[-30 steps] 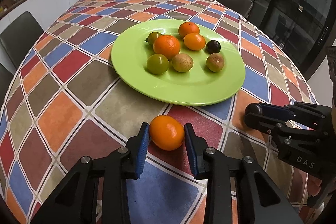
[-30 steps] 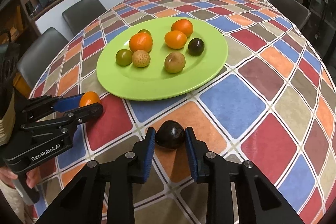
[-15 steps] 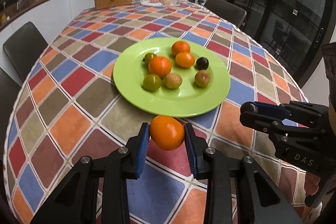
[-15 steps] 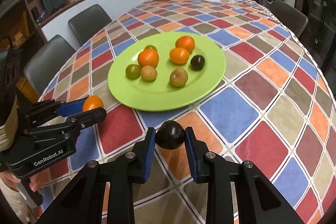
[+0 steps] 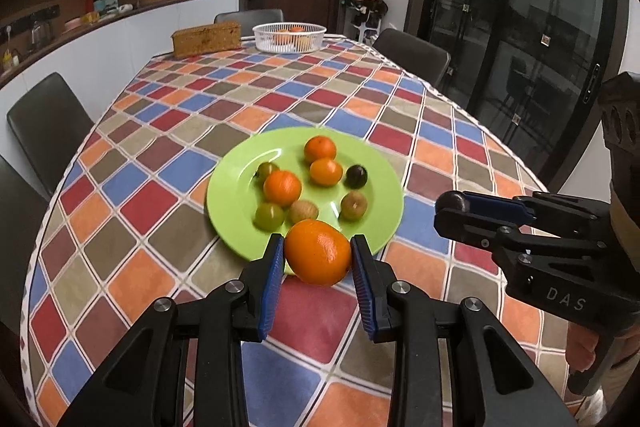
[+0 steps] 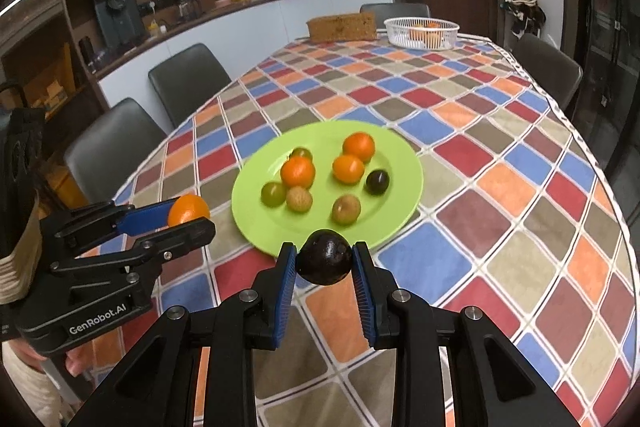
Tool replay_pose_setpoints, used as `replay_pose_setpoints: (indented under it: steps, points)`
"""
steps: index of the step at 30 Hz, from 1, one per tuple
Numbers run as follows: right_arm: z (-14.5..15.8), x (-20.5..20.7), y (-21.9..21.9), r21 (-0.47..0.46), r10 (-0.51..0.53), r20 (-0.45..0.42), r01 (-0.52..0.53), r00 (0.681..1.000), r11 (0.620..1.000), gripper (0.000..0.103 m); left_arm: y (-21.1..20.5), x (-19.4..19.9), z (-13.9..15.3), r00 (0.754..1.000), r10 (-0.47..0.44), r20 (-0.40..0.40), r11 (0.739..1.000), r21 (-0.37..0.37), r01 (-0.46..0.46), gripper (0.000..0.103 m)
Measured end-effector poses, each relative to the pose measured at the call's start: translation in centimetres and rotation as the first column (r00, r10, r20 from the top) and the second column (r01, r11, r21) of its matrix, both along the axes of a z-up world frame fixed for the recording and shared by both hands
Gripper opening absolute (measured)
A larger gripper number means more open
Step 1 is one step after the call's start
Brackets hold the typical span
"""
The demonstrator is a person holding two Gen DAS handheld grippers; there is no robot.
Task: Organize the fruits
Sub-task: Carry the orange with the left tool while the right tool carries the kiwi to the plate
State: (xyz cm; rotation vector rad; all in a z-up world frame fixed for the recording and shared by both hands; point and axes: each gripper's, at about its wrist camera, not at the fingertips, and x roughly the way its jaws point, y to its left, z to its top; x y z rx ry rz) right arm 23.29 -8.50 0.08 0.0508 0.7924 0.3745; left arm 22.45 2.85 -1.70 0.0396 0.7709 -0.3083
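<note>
Bottom centre of each wrist view: left gripper (image 5: 318, 259) clamps an orange (image 5: 318, 252); right gripper (image 6: 324, 263) clamps a dark fruit (image 6: 325, 257). Both fruits are off the tablecloth (image 5: 152, 267), before the green plate's (image 5: 236, 187) near rim. Risk: round fruit slipping from the narrow pads, or rolling off once released. Legible: "DAS", "GenRobot.AI". Far end: white basket (image 6: 420, 33).

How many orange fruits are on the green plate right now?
3 on the green plate: one at the far side, one just nearer, one left of centre. None looks hidden.
</note>
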Motion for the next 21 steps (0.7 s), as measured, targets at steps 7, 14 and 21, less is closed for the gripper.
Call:
replay_pose_setpoints:
  steps: [7, 14, 21]
  points:
    - [1.0, 1.7, -0.7, 0.011, 0.000, 0.026, -0.001, 1.000, 1.000, 0.029, -1.1, 1.4, 0.8, 1.000, -0.008, 0.019, 1.000, -0.016, 0.009, 0.033]
    - [0.9, 4.0, -1.1, 0.006, 0.010, 0.028, -0.010, 1.000, 1.000, 0.029, -1.5, 3.8, 0.4, 1.000, -0.005, 0.024, 1.000, -0.031, 0.005, 0.033]
    - [0.0, 6.0, -1.3, 0.004, 0.019, 0.016, -0.019, 1.000, 1.000, 0.029, -1.7, 6.0, -0.6, 1.000, 0.002, 0.013, 0.999, -0.048, -0.001, 0.033]
